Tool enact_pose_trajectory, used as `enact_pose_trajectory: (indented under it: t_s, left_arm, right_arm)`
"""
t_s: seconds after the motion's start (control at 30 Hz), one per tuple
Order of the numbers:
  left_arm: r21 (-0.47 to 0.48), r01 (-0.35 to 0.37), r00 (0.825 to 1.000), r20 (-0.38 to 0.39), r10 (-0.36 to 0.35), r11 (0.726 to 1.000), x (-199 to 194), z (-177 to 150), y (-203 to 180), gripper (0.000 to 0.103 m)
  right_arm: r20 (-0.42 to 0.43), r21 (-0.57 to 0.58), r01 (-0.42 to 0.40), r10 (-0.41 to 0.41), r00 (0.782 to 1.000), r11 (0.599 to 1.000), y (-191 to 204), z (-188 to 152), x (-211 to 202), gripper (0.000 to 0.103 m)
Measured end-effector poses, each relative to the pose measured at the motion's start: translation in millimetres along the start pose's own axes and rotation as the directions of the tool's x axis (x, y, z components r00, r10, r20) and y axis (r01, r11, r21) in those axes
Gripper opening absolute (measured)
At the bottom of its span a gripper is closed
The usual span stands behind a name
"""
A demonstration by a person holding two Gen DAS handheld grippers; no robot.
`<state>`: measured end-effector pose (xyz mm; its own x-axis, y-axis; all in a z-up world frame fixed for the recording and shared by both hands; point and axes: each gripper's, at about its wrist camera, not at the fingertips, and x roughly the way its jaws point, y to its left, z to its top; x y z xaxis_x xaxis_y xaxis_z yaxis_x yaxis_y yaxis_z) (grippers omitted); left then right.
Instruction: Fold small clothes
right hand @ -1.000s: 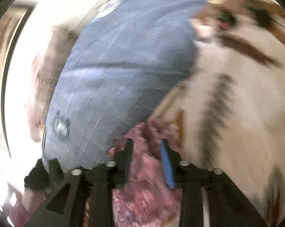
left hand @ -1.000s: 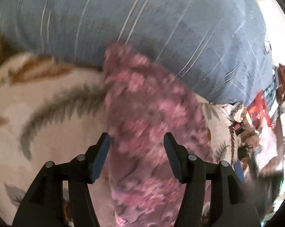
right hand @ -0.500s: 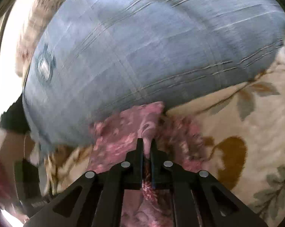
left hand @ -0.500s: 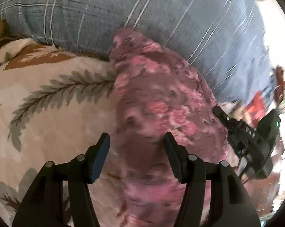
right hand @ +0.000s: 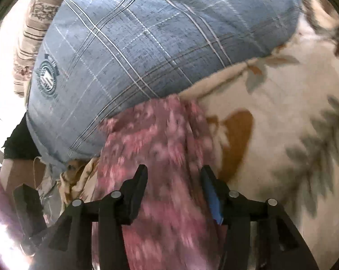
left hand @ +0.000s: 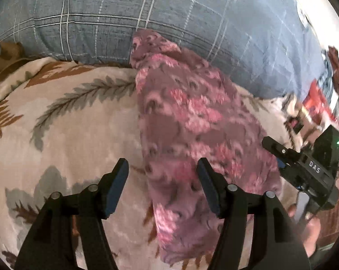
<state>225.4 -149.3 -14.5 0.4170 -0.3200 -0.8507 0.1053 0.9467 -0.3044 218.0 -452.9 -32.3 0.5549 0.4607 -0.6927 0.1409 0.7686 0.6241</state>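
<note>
A small pink-and-mauve floral garment (left hand: 192,130) lies folded in a long strip on a cream leaf-print blanket (left hand: 75,135), its far end against a blue plaid pillow (left hand: 147,18). My left gripper (left hand: 162,180) is open and empty, just above the garment's near left edge. My right gripper (right hand: 174,184) is open and empty over the garment (right hand: 160,144); it also shows in the left wrist view (left hand: 304,164), at the garment's right side.
The blue plaid pillow (right hand: 129,45) bounds the far side. A striped curtain (right hand: 34,22) hangs at the upper left of the right wrist view. Cluttered colourful items (left hand: 317,99) lie at the far right. The blanket (right hand: 282,123) spreads to the right.
My right gripper was shut on the garment's end half a second ago; it has opened and let go. The garment now lies flat. The left gripper stayed open.
</note>
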Motion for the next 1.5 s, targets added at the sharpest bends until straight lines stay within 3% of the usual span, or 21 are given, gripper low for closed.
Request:
enact_pose_trajectory:
  t_s: [0.1, 0.17, 0.27, 0.33, 0.47, 0.53, 0.6, 0.67, 0.7, 0.83, 0.9, 0.97, 1.03, 1.07, 1.1, 1.17, 1.3, 1.33, 1.5]
  left_arm:
    - [0.007, -0.012, 1.000, -0.013, 0.013, 1.000, 0, -7, 0, 0.063]
    - [0.014, -0.021, 1.000, -0.009, 0.021, 1.000, -1, -9, -1, 0.063]
    - [0.026, -0.037, 0.999, -0.016, 0.037, 0.999, 0, -12, -9, 0.063]
    - [0.042, -0.047, 0.999, -0.018, 0.048, 0.998, -4, -15, -13, 0.063]
    - [0.055, -0.041, 0.999, -0.030, 0.043, 0.998, -12, -23, -14, 0.063]
    - [0.048, -0.009, 0.999, -0.044, 0.011, 0.999, -14, -29, -13, 0.063]
    - [0.042, 0.001, 0.998, -0.070, 0.002, 0.999, -8, -34, -13, 0.064]
    - [0.024, 0.000, 0.996, -0.094, 0.002, 1.000, -3, -38, -12, 0.064]
    - [0.007, 0.011, 0.995, -0.098, -0.010, 1.000, -4, -40, -11, 0.064]
    - [-0.024, 0.041, 0.993, -0.114, -0.043, 0.999, -5, -48, -8, 0.064]
    - [-0.028, 0.038, 0.990, -0.132, -0.041, 0.999, 1, -54, -4, 0.064]
    - [-0.009, 0.047, 0.992, -0.116, -0.048, 0.999, -3, -56, -4, 0.064]
    - [0.007, 0.061, 0.990, -0.124, -0.060, 0.998, -9, -58, -2, 0.064]
    - [0.013, 0.093, 0.988, -0.124, -0.091, 0.996, -14, -59, 2, 0.063]
    - [0.010, 0.119, 0.986, -0.116, -0.117, 0.993, -21, -58, 5, 0.063]
    - [-0.013, 0.154, 0.986, -0.063, -0.155, 0.988, -36, -52, 14, 0.063]
    - [-0.071, 0.148, 0.988, 0.044, -0.145, 0.987, -54, -16, 25, 0.063]
    - [-0.081, 0.138, 0.990, 0.049, -0.135, 0.987, -53, -8, 26, 0.063]
    - [-0.133, 0.115, 0.993, 0.039, -0.111, 0.984, -29, 37, 27, 0.064]
  right_arm:
    - [0.031, -0.118, 0.041, -0.038, 0.999, 0.992, 16, -10, -15, 0.013]
    - [0.082, -0.122, 0.019, -0.009, 0.997, 0.992, 22, -11, -28, 0.012]
    - [0.074, -0.136, 0.115, -0.106, 0.992, 0.984, 17, -11, -19, 0.010]
    - [0.050, -0.150, 0.155, -0.149, 0.988, 0.976, 14, -16, -13, 0.011]
    - [0.080, -0.078, 0.100, -0.094, 0.992, 0.992, 12, -23, -39, 0.024]
    - [0.083, -0.030, 0.073, -0.071, 0.994, 0.997, 7, -31, -49, 0.049]
    - [0.076, -0.010, 0.079, -0.078, 0.994, 0.997, 1, -42, -55, 0.050]
    - [0.019, -0.040, 0.078, -0.077, 0.997, 0.996, 1, -50, -50, 0.036]
    - [0.011, -0.070, 0.085, -0.085, 0.996, 0.994, 6, -52, -50, 0.007]
    - [0.149, -0.136, 0.041, -0.020, 0.989, 0.990, 29, -52, -84, 0.004]
    - [0.144, -0.109, 0.050, -0.034, 0.989, 0.993, 23, -52, -82, 0.004]
    - [0.060, -0.062, 0.133, -0.129, 0.990, 0.989, 3, -57, -59, 0.004]
    - [0.007, -0.047, 0.140, -0.140, 0.990, 0.989, -8, -64, -46, 0.005]
    - [0.023, -0.035, 0.136, -0.135, 0.991, 0.990, -8, -63, -52, 0.005]
    - [0.021, -0.023, 0.134, -0.134, 0.991, 0.991, -7, -60, -56, 0.016]
    - [0.079, 0.002, 0.127, -0.127, 0.989, 0.992, -3, -51, -71, 0.018]
    - [0.196, -0.021, 0.083, -0.077, 0.978, 0.996, 14, -29, -85, 0.035]
    - [0.201, -0.035, 0.076, -0.068, 0.977, 0.996, 20, -21, -81, 0.041]
    - [0.141, -0.030, 0.066, -0.061, 0.988, 0.997, 33, 20, -31, 0.049]
